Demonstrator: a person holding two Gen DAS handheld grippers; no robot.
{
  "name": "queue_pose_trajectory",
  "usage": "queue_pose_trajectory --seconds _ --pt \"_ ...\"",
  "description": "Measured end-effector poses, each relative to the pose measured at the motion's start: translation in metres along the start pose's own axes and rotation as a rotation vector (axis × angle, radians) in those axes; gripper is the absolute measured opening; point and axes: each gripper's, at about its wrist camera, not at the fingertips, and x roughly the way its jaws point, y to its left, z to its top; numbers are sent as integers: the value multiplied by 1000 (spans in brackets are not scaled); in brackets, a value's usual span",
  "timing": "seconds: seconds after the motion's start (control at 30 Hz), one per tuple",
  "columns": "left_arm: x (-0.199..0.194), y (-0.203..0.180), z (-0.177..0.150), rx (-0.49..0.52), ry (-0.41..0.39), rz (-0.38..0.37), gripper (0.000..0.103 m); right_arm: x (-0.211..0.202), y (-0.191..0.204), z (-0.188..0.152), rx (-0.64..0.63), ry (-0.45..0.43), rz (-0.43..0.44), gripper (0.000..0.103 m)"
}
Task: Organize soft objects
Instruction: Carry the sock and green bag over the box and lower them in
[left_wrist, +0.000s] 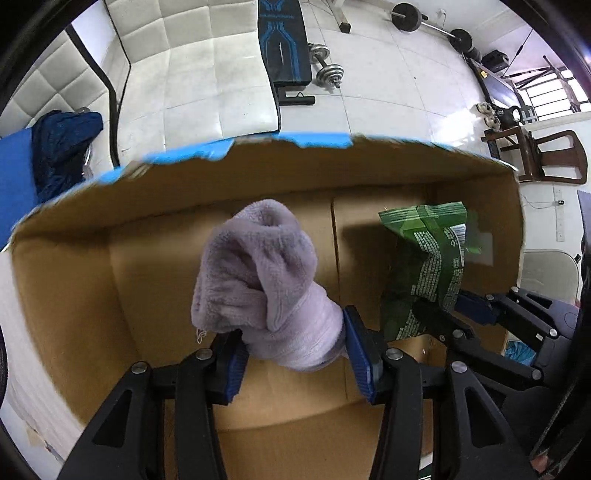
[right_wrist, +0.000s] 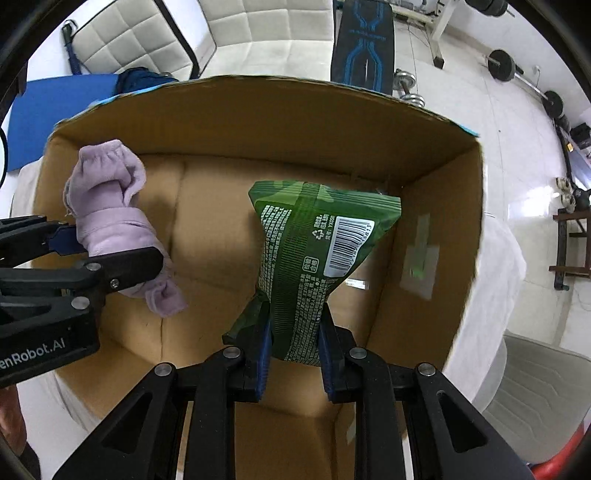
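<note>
A: Where do the two things sit against the box right now?

B: Both hang over the open cardboard box (right_wrist: 436, 236), inside its walls but above its floor. The left gripper (left_wrist: 295, 354) pinches a rolled lilac towel (left_wrist: 258, 273) near its lower end, so the roll stands up and away from the fingers, its long axis running along the line of the claw. The right gripper (right_wrist: 295, 360) is pressed onto the bottom corner of a green snack bag (right_wrist: 317, 258), and the bag rises from the fingers the same way, barcode side facing the camera.

A: Which one is closer to a wall?

B: The bag hangs towards the box's right wall, the towel (right_wrist: 110, 206) towards the left. Seen from the right wrist, the left gripper (right_wrist: 70, 240) comes in from the left side, well apart from the bag.

A: And the floor below?

B: Bare brown cardboard with a seam down the middle; I see nothing else lying in it. I judge either thing can simply be lowered and let go, each on its own half.

A: The room?

B: White tiled floor, a padded white sofa (left_wrist: 207, 62), a weight bench (left_wrist: 282, 44), a dumbbell (left_wrist: 327, 68), and a blue mat (right_wrist: 62, 107) beside the box.
</note>
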Motion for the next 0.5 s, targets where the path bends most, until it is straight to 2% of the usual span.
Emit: queue_pose_trajectory --seconds 0.27,0.5 --pt "26 1 14 -17 53 -33 48 22 -10 14 4 33 19 24" --pt "24 6 10 -70 71 5 50 20 -9 16 -9 39 4 28"
